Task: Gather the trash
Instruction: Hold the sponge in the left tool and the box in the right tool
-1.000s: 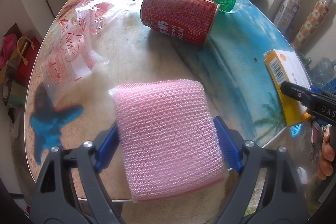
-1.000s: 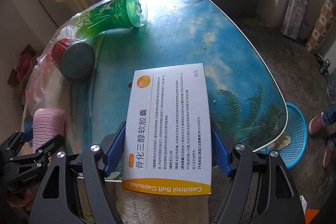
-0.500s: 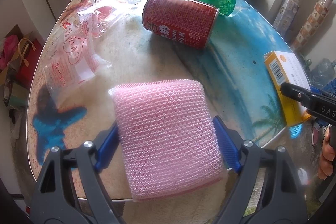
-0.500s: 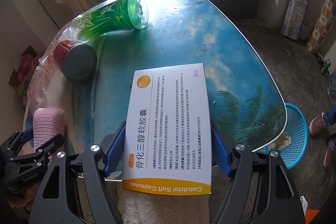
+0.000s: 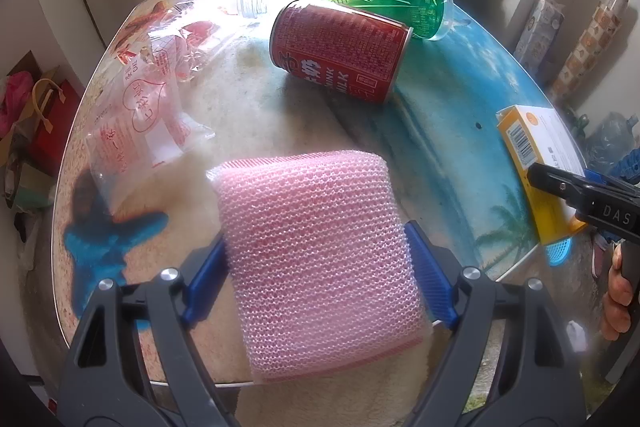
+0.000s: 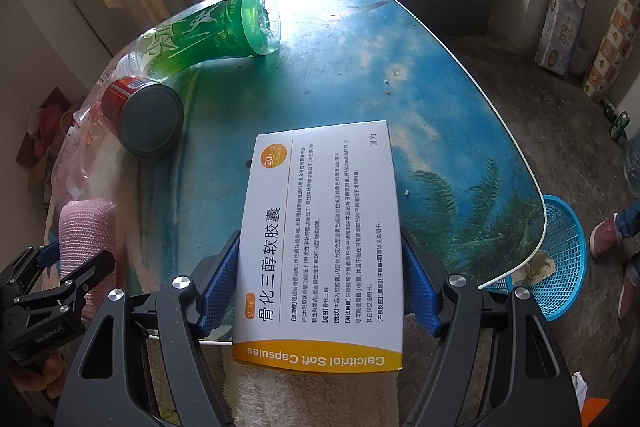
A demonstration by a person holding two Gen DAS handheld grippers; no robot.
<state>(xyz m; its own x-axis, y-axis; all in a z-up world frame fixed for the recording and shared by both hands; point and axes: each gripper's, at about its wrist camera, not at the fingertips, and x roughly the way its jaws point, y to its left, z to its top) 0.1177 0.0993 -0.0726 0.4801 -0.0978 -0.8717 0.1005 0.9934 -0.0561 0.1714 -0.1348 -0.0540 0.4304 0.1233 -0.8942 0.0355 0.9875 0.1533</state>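
Both hands are loaded: the left gripper (image 5: 320,283) is clamped on a pink mesh sponge (image 5: 320,259), and the right gripper (image 6: 320,283) pinches a white and yellow capsule box (image 6: 320,247), both held just above the near edge of the table (image 6: 400,67). This looks like the carry step. The blue basket (image 6: 560,259) sits on the floor off the table's right corner, so next both loads need swinging over it. A red can (image 5: 340,55), green bottle (image 5: 392,3) and wrappers (image 5: 140,119) lie uncollected
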